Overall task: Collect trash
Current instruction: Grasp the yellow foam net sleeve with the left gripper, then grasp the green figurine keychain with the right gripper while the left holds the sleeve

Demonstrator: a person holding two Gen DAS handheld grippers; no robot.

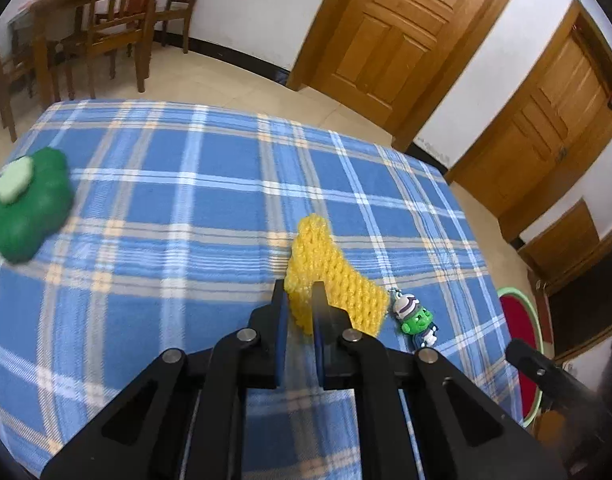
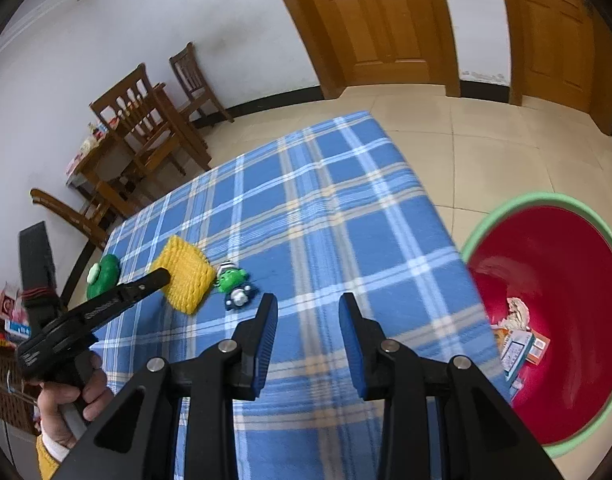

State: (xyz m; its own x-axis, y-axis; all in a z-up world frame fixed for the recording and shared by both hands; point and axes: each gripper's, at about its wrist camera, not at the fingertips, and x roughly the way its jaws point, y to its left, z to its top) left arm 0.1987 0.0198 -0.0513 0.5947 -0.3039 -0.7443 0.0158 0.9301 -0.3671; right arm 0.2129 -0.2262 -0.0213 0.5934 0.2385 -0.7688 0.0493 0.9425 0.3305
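Note:
A yellow foam fruit net (image 1: 329, 276) lies on the blue plaid table (image 1: 186, 208). My left gripper (image 1: 302, 292) is shut on the net's near edge. In the right wrist view the net (image 2: 184, 274) sits under the left gripper's tip (image 2: 158, 276). My right gripper (image 2: 307, 308) is open and empty above the table near its right edge. A red basin with a green rim (image 2: 553, 320) stands on the floor to the right of the table and holds some paper trash (image 2: 519, 340).
A small green toy figure (image 1: 415, 318) lies just right of the net. A green flower-shaped object (image 1: 26, 204) sits at the table's left. Wooden chairs and a table (image 1: 94, 28) stand behind. Wooden doors (image 1: 389, 32) are on the far wall.

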